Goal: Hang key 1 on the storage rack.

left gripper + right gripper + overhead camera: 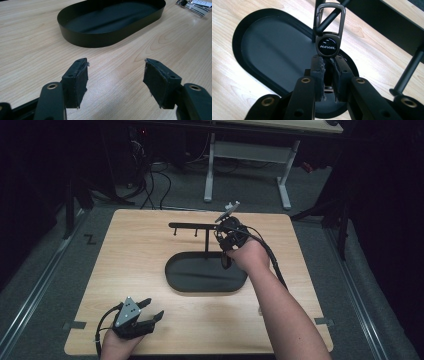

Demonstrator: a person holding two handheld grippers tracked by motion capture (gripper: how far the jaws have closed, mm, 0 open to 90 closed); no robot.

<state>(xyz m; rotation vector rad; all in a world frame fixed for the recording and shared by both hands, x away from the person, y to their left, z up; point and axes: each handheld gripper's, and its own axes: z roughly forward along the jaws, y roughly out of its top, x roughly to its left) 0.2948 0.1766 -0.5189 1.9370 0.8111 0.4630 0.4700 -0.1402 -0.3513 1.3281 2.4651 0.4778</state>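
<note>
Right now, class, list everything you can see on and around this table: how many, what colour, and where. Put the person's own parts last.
Table: one, light wood, middle of the room.
Tray: one, black, oval, centre of the table.
Stand: one, black, post rising from the tray with a crossbar and small pegs.
Keyring: one, dark metal with a clip loop and a round badge, looped on a peg of the stand, held by the right tool.
Desk: one, white legs, beyond the table.
Cables: several, black, on the floor at the back.
Left tool: one, black, open, near front left corner.
Right tool: one, black, shut on the keyring.
Forearms: two, bottom edge.
</note>
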